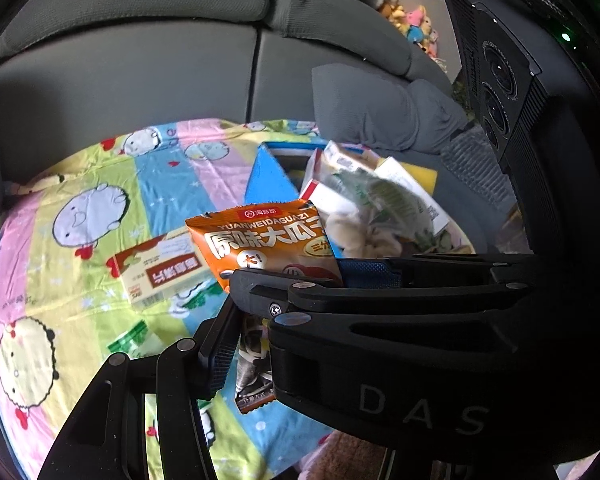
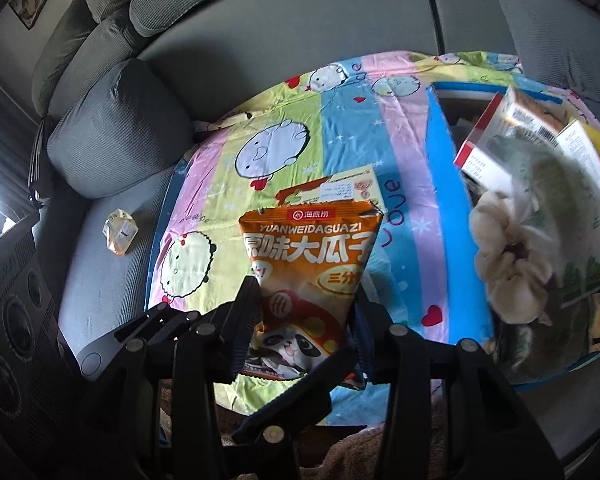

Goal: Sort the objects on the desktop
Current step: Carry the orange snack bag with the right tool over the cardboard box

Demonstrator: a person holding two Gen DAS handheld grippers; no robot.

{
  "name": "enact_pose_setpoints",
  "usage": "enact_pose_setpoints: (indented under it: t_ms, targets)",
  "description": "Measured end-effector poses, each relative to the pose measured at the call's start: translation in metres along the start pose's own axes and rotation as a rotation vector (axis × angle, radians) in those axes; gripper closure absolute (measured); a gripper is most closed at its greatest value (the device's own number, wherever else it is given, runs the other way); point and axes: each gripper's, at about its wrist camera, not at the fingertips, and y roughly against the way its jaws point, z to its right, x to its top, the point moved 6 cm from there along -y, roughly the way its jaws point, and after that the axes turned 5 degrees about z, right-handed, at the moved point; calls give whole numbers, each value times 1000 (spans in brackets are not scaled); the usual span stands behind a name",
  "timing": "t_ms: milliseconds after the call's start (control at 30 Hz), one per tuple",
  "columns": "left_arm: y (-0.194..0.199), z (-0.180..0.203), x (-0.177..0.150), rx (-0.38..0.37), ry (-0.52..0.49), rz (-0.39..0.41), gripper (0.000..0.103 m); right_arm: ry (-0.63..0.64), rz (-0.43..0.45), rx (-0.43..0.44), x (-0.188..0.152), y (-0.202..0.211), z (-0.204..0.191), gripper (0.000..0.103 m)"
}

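Orange seed packet is pinched at its lower part by the right gripper, jaws pressed onto both sides, held above the cartoon-print cloth. Sorting looks partly done: blue bin at right already holds several boxes and bags. Left to sort, as far as visible: flat tan box on the cloth, plus a small clear wrapper on the grey cushion beside it. Right gripper points steeply down. Left gripper also angles down, jaws part spread, the packet's lower end between them; contact w/ pads unclear.
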Motion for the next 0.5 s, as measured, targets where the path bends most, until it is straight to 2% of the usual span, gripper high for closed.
enact_pose_setpoints:
  t_ms: [200, 500]
  targets:
    - [4, 23, 21, 11, -52, 47, 48, -2, 70, 7, 18, 28, 11, 59]
    - [-11, 63, 67, -44, -146, 51, 48, -39, 152, -25, 49, 64, 41, 59]
